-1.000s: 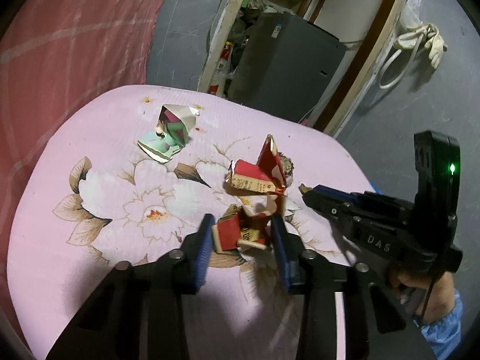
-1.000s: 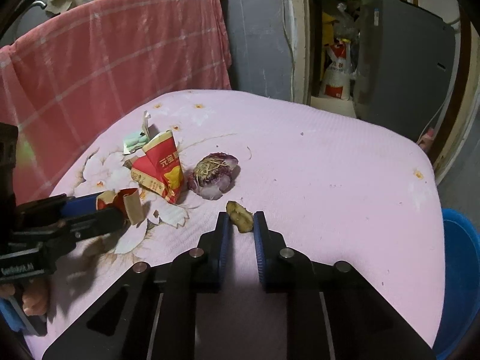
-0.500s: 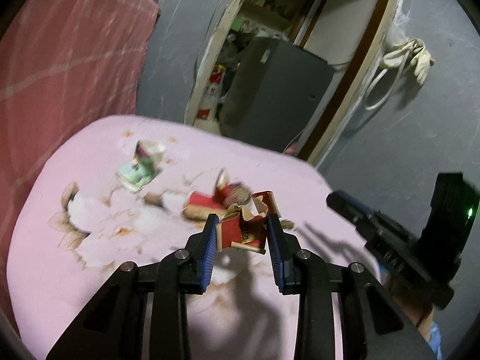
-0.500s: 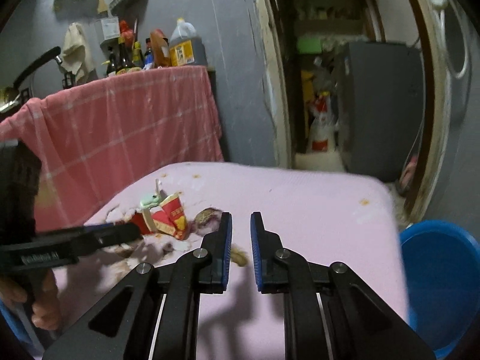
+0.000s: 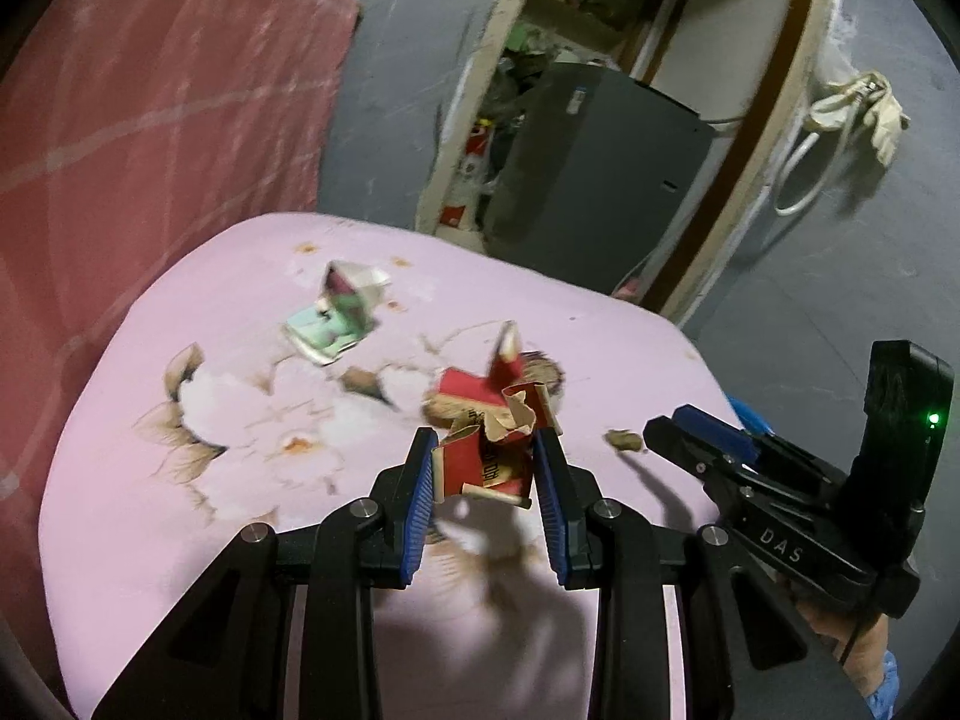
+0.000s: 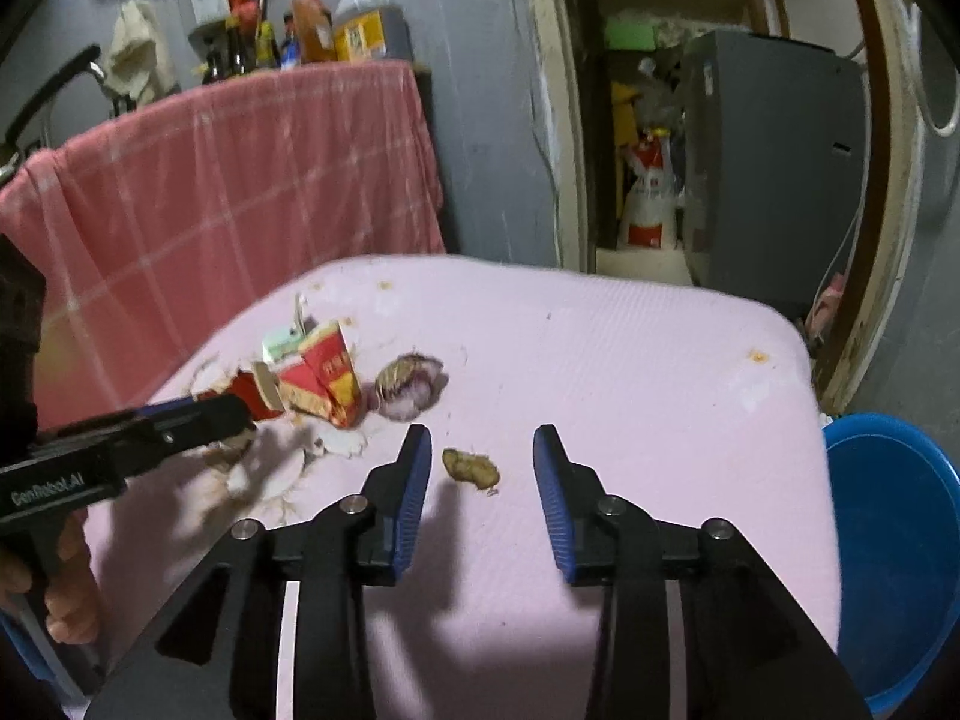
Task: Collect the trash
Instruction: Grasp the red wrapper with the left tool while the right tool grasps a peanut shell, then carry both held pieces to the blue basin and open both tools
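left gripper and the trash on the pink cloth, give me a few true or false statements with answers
1. The left gripper is shut on the torn red carton. True.
2. The right gripper is shut on the brown scrap. False: its fingers are spread, and the scrap lies on the pink cloth between them.
3. A blue bucket stands at the table's right edge. True.
4. The green-and-white wrapper is already in the bucket. False: it lies on the cloth.

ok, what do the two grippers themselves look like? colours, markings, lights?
Both are black plastic with silver bolts and ribbed blue pads. The left gripper carries white "GenRobot.AI" lettering on its side. The right gripper reads "DAS" and has a boxy rear housing with a green light and a thin black cable.
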`<state>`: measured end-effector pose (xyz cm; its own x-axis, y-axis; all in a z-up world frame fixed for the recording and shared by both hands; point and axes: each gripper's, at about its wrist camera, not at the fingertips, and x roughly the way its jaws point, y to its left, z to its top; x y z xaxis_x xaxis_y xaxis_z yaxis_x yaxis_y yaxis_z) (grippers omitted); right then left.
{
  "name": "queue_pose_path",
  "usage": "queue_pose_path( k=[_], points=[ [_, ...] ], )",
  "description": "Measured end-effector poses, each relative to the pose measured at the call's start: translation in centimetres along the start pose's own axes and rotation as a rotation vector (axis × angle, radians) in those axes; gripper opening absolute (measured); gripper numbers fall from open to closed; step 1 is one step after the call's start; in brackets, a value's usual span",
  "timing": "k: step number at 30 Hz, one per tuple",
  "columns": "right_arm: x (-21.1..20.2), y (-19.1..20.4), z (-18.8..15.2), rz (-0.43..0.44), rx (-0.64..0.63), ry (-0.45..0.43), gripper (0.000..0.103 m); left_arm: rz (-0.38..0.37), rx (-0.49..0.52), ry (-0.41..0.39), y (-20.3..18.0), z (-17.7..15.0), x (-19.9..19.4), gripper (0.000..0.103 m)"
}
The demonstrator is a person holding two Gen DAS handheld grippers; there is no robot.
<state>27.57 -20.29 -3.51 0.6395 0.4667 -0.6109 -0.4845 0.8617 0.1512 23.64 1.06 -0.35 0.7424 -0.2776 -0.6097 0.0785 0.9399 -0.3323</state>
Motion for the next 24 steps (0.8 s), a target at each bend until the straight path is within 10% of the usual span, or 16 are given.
queue_pose_path(
  k=[10,14,24],
  points=[
    [2.9,0.4,-0.1,-0.034,-0.039,0.134,0.033,0.001,-0.014,0.026,1.0,-0.4,0.7,0.028],
    [3.2,0.1,-0.1,-0.012,-0.024,0.143,0.018,-0.009,-0.029,0.041,1.3,-0.5,1.1,0.028],
    [-0.8,-0.4,-0.1,-0.007,0.012,-0.053,0.013,-0.054,0.012,-0.082,-0.7,0.1,-1.1,0.028]
  ],
)
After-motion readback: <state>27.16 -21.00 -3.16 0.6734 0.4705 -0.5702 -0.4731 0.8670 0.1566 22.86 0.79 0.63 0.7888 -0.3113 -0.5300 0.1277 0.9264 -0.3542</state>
